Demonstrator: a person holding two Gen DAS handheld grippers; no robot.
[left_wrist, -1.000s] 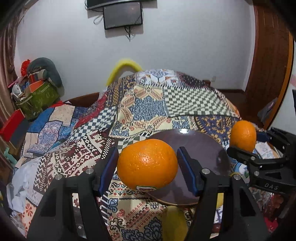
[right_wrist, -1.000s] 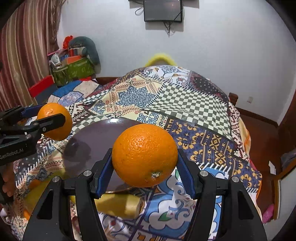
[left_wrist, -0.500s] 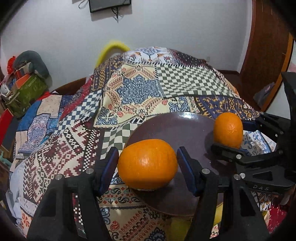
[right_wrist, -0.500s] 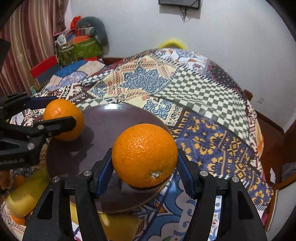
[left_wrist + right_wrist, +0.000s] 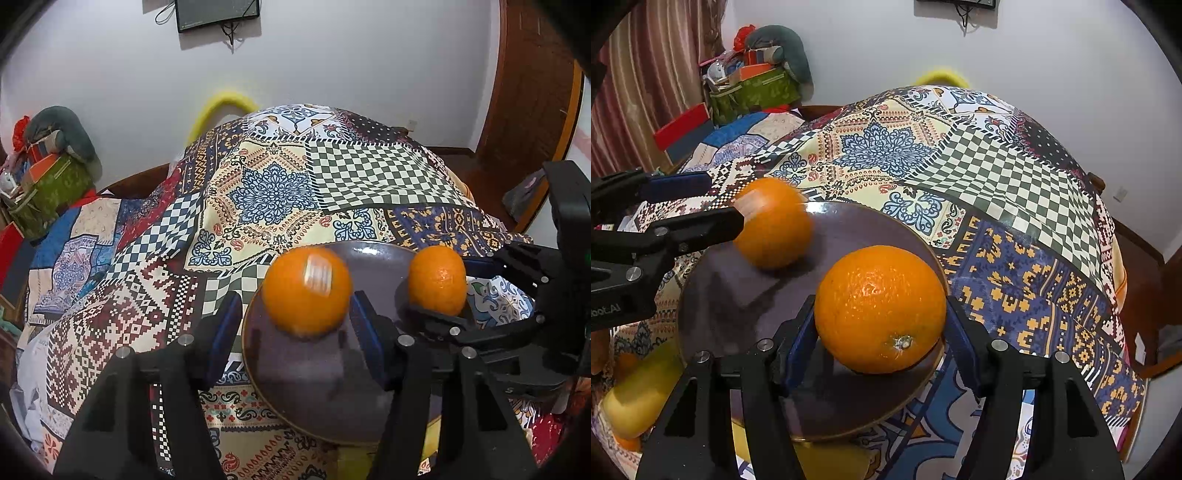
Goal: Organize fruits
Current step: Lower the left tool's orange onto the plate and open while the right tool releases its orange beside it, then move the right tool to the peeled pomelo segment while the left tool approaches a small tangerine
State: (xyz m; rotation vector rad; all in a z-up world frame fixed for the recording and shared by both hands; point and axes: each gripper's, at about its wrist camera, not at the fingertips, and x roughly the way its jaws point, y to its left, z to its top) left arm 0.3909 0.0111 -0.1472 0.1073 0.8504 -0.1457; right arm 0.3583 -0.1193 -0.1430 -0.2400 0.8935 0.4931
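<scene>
A dark plate (image 5: 314, 387) (image 5: 738, 295) with a gold rim lies on the patchwork cloth. In the left wrist view a blurred orange with a sticker (image 5: 306, 291) (image 5: 772, 221) sits on the plate just past the tips of my left gripper (image 5: 295, 314) (image 5: 720, 201). Its jaws are closing, but there is a gap between the pads and the fruit. My right gripper (image 5: 881, 317) (image 5: 450, 291) is shut on a second orange (image 5: 879, 310) (image 5: 436, 280), low over the plate's near right edge.
Yellow fruit (image 5: 639, 398) and a small orange one (image 5: 626, 363) lie beside and partly under the plate at its near left. A green bag of clutter (image 5: 757, 88) stands at the back left. A wooden door (image 5: 532, 110) is on the right.
Both grippers have come down onto the plate. The left orange has left the pads and rolled forward, its sticker turning up. The right orange stays gripped.
</scene>
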